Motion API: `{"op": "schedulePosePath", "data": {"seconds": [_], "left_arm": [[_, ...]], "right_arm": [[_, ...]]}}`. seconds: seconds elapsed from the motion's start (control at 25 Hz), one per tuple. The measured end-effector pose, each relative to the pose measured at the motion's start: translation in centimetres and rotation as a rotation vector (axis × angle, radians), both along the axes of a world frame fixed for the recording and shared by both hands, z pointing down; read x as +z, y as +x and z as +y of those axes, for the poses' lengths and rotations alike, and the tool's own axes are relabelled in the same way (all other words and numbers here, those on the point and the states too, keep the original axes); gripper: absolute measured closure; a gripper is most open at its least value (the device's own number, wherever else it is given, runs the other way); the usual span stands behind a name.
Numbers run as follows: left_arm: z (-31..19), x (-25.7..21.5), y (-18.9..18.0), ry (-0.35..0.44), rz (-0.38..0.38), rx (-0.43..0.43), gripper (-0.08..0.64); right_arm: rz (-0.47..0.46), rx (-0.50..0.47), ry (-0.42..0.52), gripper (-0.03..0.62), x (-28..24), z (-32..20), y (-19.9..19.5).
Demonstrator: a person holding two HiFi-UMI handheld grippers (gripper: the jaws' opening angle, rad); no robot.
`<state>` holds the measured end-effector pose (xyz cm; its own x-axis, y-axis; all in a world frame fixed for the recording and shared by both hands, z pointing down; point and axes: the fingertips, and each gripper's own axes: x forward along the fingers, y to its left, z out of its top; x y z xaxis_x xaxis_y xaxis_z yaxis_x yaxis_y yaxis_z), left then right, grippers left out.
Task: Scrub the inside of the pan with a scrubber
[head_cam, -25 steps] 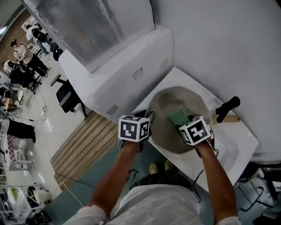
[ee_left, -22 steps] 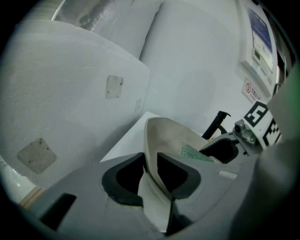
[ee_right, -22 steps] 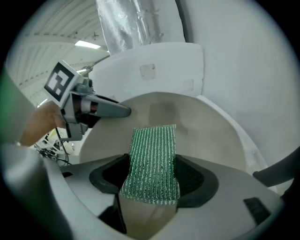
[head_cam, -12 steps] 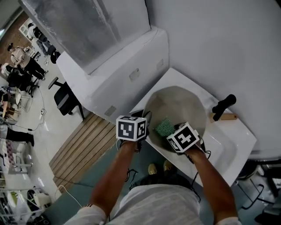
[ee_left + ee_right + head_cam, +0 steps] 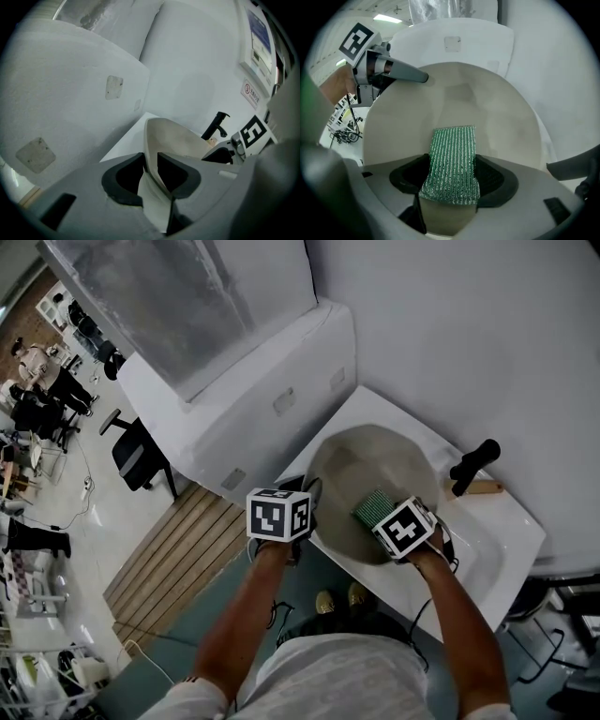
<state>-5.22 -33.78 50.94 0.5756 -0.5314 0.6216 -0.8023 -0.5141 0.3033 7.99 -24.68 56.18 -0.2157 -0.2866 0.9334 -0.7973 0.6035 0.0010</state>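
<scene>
My right tongs [image 5: 452, 182] are clenched on the green scrubber [image 5: 452, 150]. Its free end lies flat against the inside of the pan [image 5: 454, 108], low on the near side, so a stroke will rub the surface. My left tongs [image 5: 150, 177] are clamped on the pan's near-left rim. I judge that this grip keeps the pan from sliding or spinning under the scrubbing. The pan rests in the white sink [image 5: 506, 540], with the black faucet [image 5: 473, 463] at its far right, apart from both tongs.
</scene>
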Motion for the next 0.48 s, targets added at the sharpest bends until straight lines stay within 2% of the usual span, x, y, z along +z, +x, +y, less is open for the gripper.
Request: {"op": "schedulePosePath", "data": {"seconds": [0.28,0.48], "left_arm": [[-0.1,0.1,0.0,0.001,-0.007,0.0,0.454],[0.0,0.0,0.0,0.014,-0.016,-0.004,0.454]], "right_arm": [[0.087,0.032,0.034,0.288,-0.3,-0.5,2.7],[0.039,0.087,0.081,0.288,-1.6,-0.8,3.3]]}}
